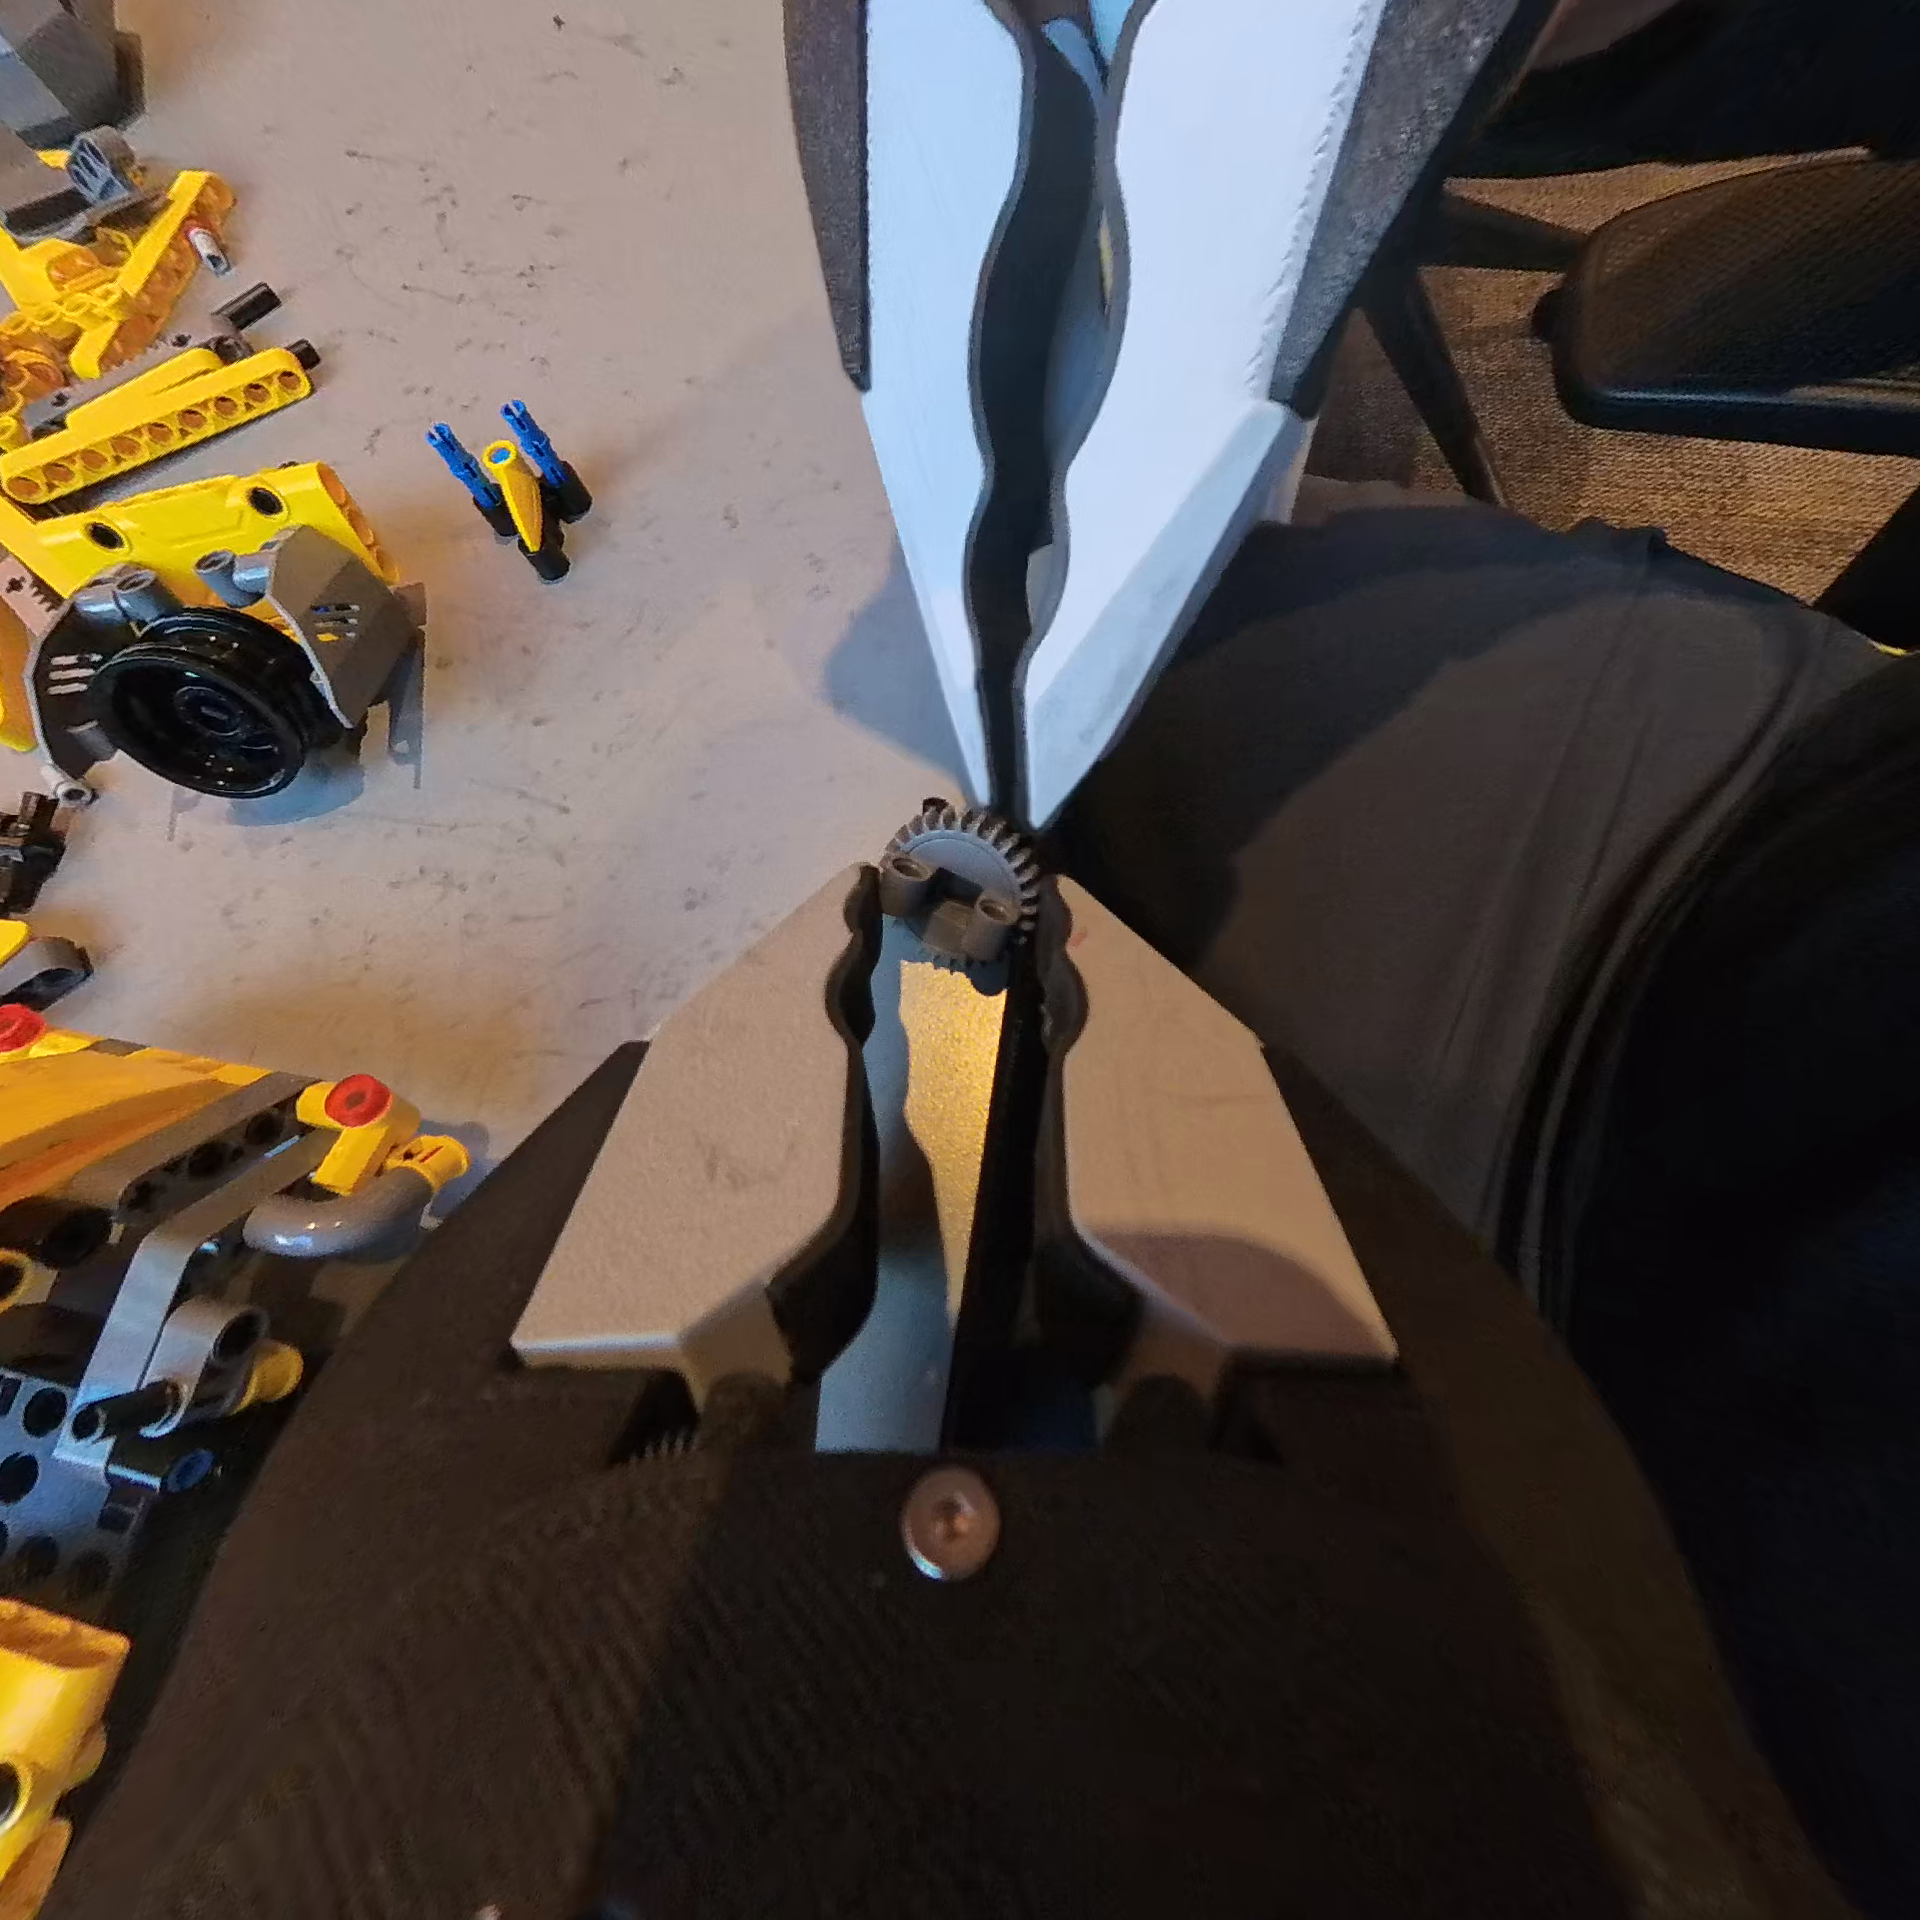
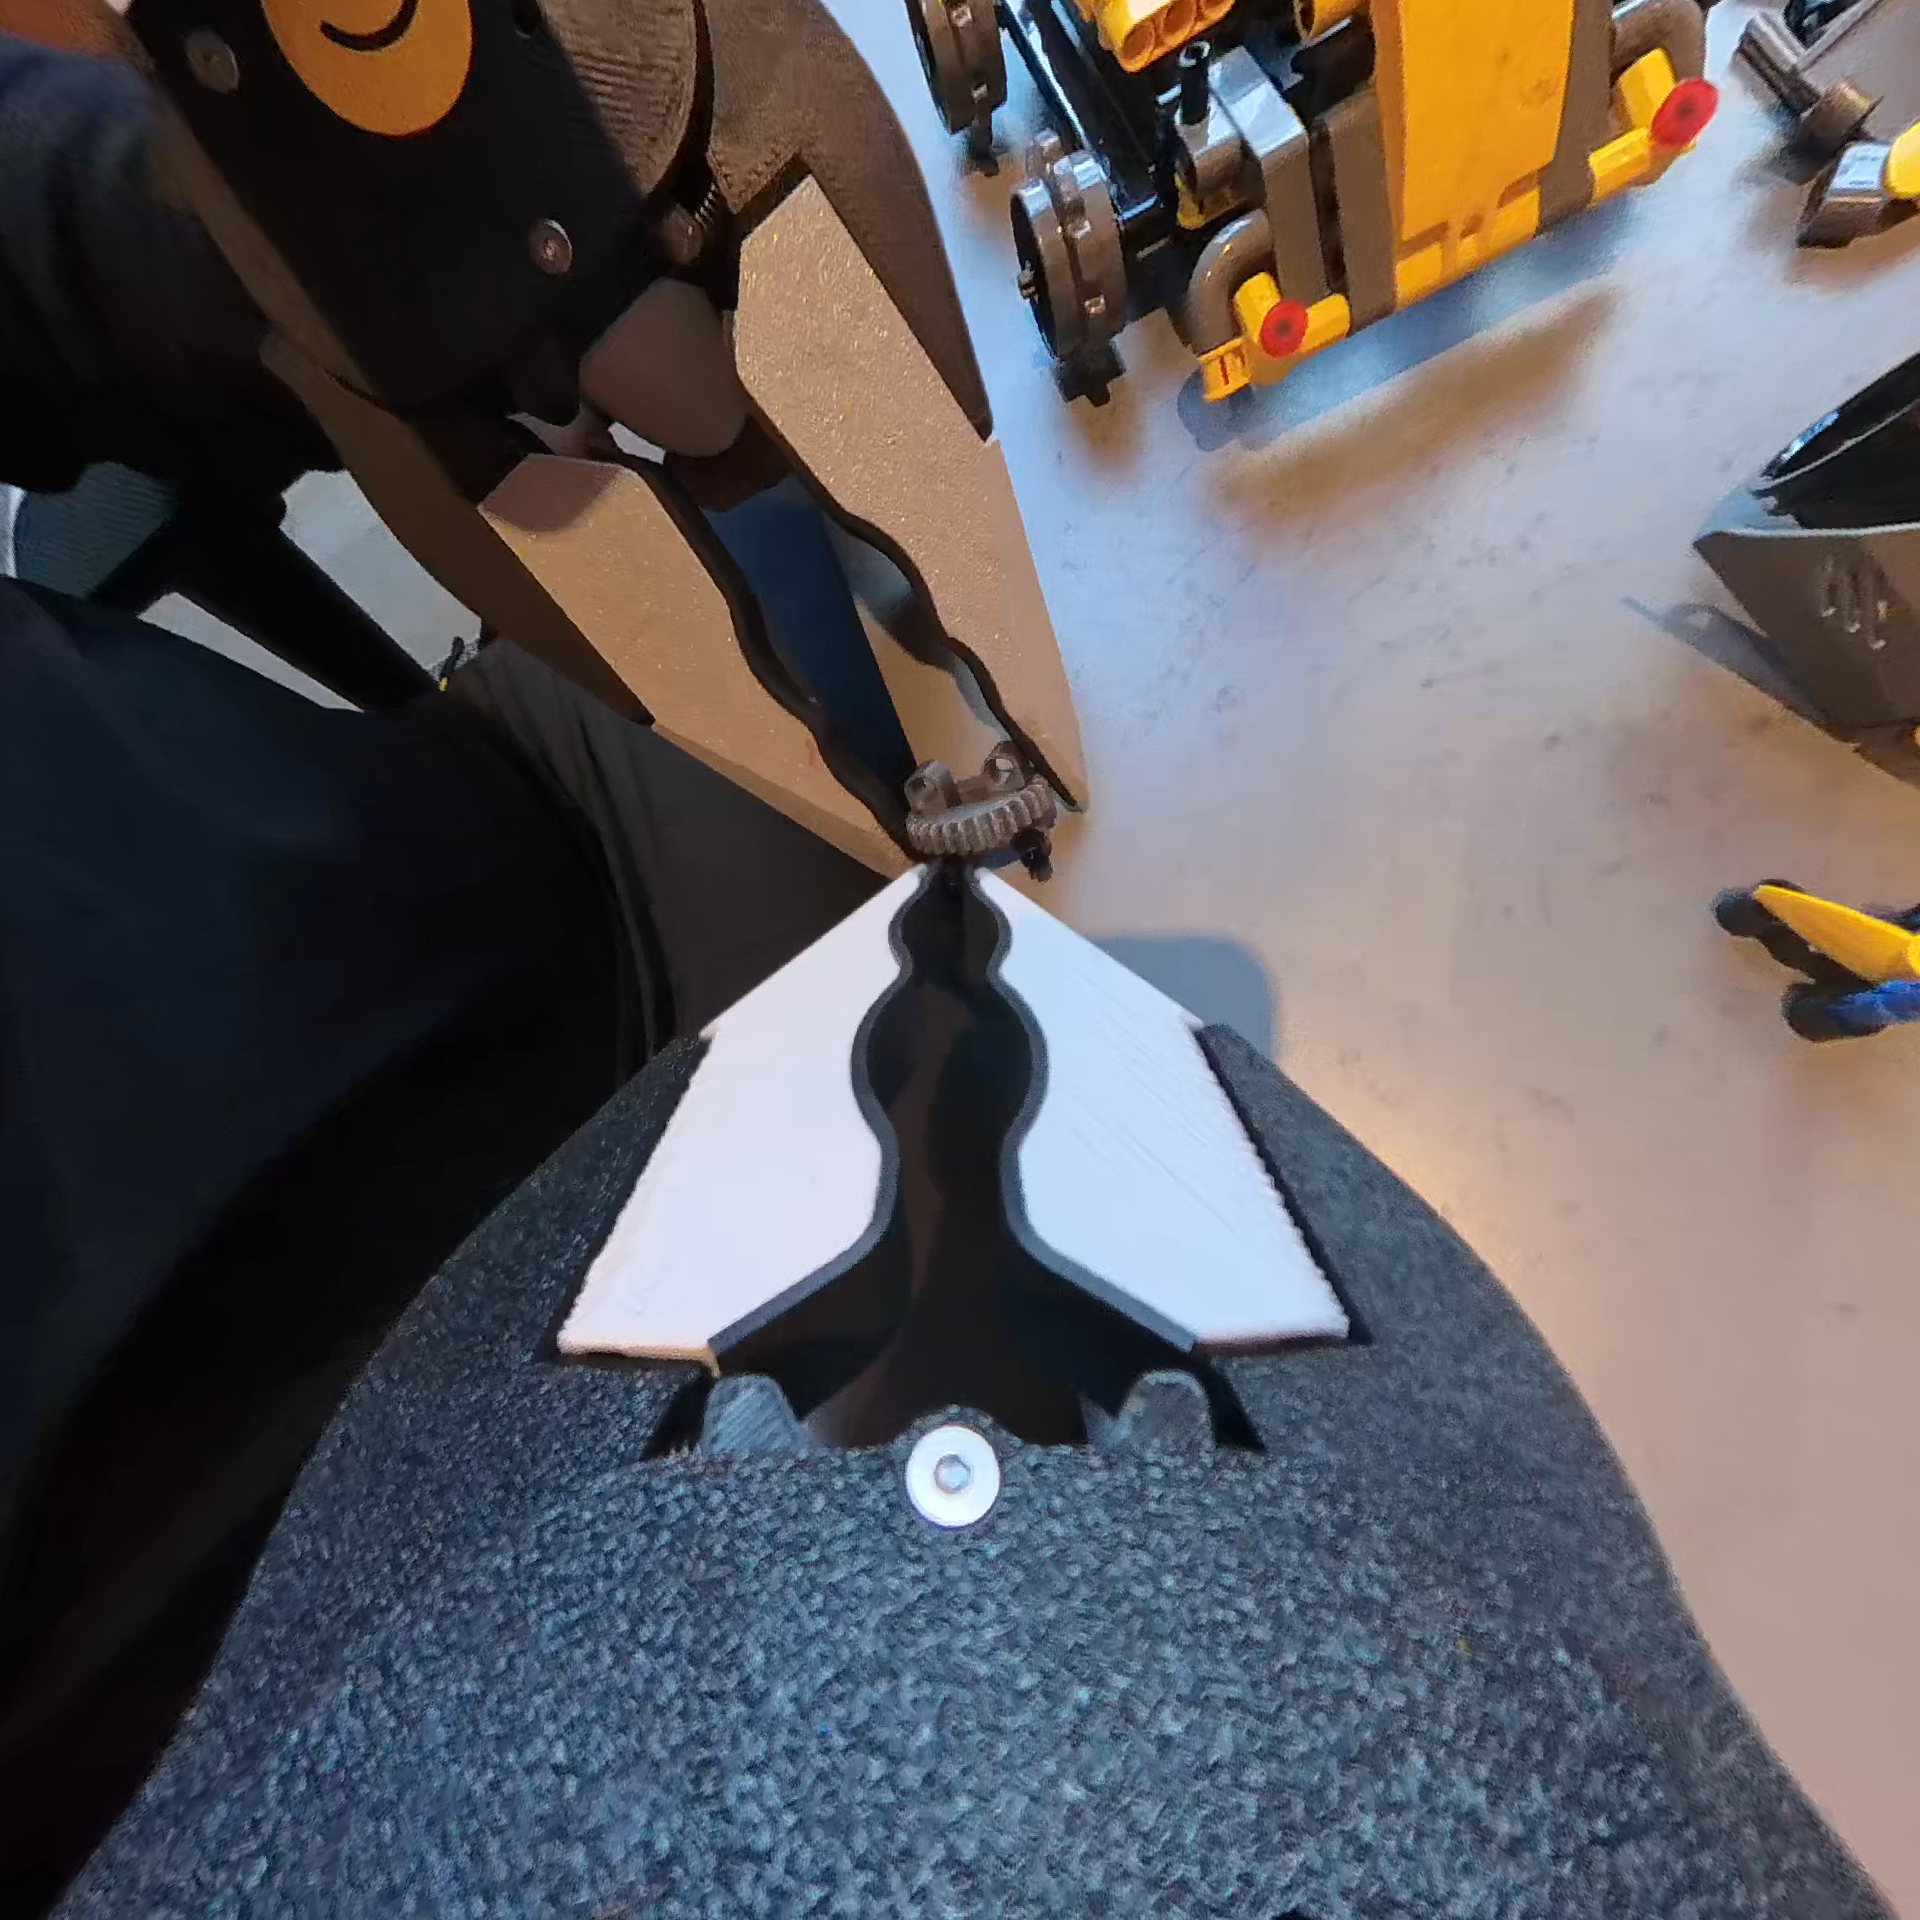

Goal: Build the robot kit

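My left gripper [image 1: 956, 904], with grey fingers, is shut on a small grey toothed gear [image 1: 966, 847] that carries a dark grey two-hole connector. It holds the gear in the air over the table's edge. My right gripper [image 2: 950, 881], with white fingers, meets it tip to tip. Its tips are closed on a thin black pin at the gear's [image 2: 977, 821] rim; the pin is mostly hidden. The right gripper shows from above in the left wrist view [image 1: 1003, 805], and the left gripper shows in the right wrist view [image 2: 982, 805].
On the pale table lie a yellow and grey brick-built vehicle [image 2: 1382, 187], a black wheel assembly [image 1: 208, 707], yellow beams [image 1: 156, 416], blue pins with a yellow piece [image 1: 520, 488] and a dark grey bucket [image 2: 1829, 592]. A person's dark clothing [image 1: 1455, 831] and a chair [image 1: 1714, 312] are beyond the edge.
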`<control>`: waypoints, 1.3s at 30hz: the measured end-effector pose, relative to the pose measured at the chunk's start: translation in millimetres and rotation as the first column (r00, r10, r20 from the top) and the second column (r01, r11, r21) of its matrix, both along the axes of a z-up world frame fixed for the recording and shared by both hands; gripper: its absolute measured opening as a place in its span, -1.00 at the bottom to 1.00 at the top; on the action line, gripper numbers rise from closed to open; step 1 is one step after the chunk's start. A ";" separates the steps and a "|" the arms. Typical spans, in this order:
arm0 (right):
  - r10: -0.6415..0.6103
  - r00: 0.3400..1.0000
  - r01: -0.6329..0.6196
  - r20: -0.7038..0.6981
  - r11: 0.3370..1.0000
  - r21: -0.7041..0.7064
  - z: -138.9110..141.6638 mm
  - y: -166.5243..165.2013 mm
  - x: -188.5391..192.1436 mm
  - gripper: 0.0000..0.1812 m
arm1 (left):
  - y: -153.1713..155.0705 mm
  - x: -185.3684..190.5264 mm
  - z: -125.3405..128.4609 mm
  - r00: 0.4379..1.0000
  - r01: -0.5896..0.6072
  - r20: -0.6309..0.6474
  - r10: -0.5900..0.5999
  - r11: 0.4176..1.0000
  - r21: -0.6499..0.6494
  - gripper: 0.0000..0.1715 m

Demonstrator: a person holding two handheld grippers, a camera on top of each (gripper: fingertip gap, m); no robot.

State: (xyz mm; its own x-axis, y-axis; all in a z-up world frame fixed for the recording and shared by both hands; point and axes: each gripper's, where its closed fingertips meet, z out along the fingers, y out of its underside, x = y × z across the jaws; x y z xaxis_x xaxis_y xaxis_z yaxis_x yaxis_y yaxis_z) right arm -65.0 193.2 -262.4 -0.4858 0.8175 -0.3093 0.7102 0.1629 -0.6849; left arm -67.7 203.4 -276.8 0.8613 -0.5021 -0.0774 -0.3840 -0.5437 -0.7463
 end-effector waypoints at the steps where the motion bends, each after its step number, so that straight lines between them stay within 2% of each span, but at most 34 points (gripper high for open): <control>1: 0.002 1.000 -0.002 0.002 1.000 0.003 -1.0 0.3 0.9 -0.96 | 0.0 0.0 0.0 1.000 0.000 0.001 0.000 1.000 0.000 -0.67; 11: -0.057 0.998 0.055 -0.017 0.995 -0.088 1.0 1.2 -2.8 -0.96 | 0.1 -2.9 -0.1 1.000 -0.016 0.001 0.016 1.000 0.001 -0.66; 21: -0.047 0.993 0.042 -0.109 0.998 -0.048 1.3 4.3 -1.9 -0.97 | 0.2 -3.6 0.0 0.999 -0.022 0.038 0.022 1.000 -0.015 -0.67; 27: -0.018 0.976 0.033 -0.218 0.997 0.066 2.2 2.0 -2.8 -0.97 | -0.2 -4.1 0.0 0.998 -0.024 0.052 0.025 1.000 -0.021 -0.67; 32: 0.066 0.955 0.001 -0.288 0.973 0.229 2.0 0.0 -2.9 -0.97 | -0.3 -4.1 -0.1 0.998 -0.024 0.058 0.025 0.999 -0.024 -0.67; 35: 0.047 0.962 -0.006 -0.269 0.988 0.153 2.1 0.1 -3.7 -0.97 | -0.1 -4.3 -0.1 0.997 -0.026 0.070 0.028 0.999 -0.031 -0.66; 39: -0.046 0.982 0.032 -0.183 0.996 -0.078 2.2 -0.2 -4.4 -0.97 | -0.4 -4.2 -0.1 0.998 -0.024 0.064 0.026 0.999 -0.026 -0.67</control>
State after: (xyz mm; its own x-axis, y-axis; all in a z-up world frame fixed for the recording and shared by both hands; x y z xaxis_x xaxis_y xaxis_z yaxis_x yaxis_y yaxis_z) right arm -69.4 193.0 -260.2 -0.5089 0.8146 -0.2782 0.5750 0.0812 -0.8141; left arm -71.9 203.0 -277.0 0.8763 -0.4817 -0.0086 -0.3215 -0.5715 -0.7550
